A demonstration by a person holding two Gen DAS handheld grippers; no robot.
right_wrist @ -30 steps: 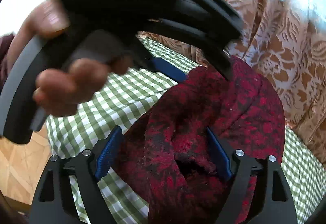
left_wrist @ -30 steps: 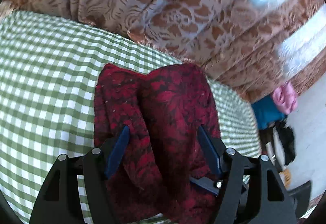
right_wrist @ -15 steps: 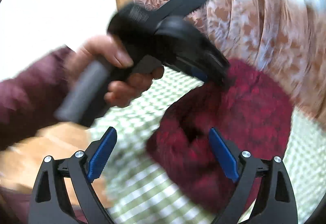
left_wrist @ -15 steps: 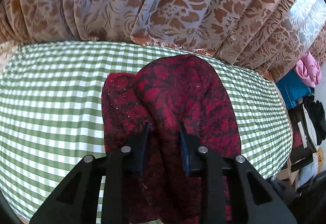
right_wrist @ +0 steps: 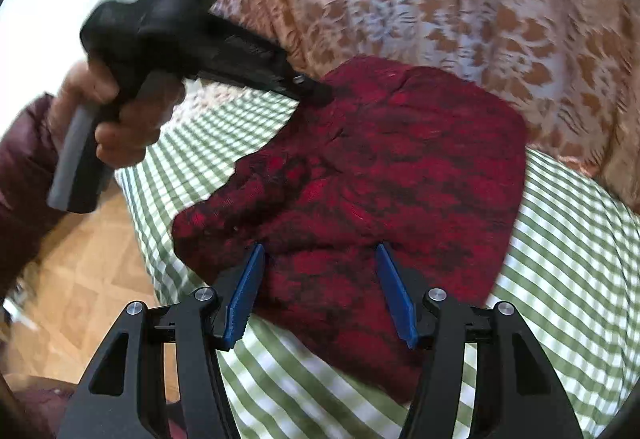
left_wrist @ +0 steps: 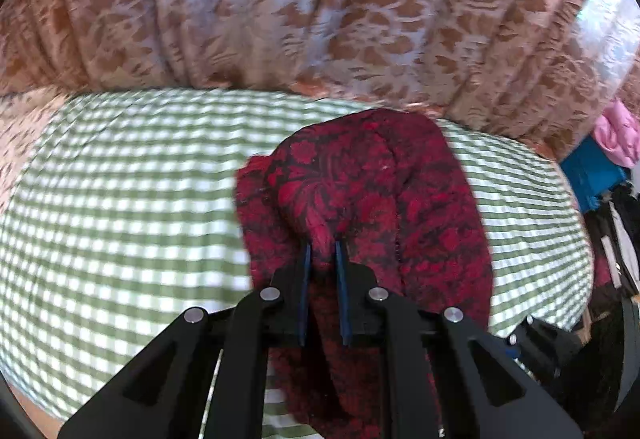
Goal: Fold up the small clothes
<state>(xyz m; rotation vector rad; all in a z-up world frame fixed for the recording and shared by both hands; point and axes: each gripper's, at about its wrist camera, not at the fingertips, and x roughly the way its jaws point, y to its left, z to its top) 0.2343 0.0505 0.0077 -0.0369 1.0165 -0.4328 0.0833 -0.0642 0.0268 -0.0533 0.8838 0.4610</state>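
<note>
A dark red patterned garment [left_wrist: 372, 195] lies bunched on a green-and-white checked tablecloth [left_wrist: 120, 199]. My left gripper [left_wrist: 322, 253] is shut on a raised fold of the garment. In the right wrist view the garment [right_wrist: 380, 175] lies in a heap, and the left gripper [right_wrist: 316, 89] pinches its far left edge, held by a hand. My right gripper [right_wrist: 320, 259] is open, its blue pads either side of the garment's near edge, not closed on it.
A brown floral curtain [left_wrist: 320, 7] hangs right behind the table. The table's left edge [right_wrist: 136, 207] drops to a wooden floor [right_wrist: 80, 279]. Pink and blue items [left_wrist: 600, 155] and dark clutter lie to the far right.
My left gripper has closed tight on a fold of the garment and pulled it up. My right gripper has drawn back toward the near edge and stays open.
</note>
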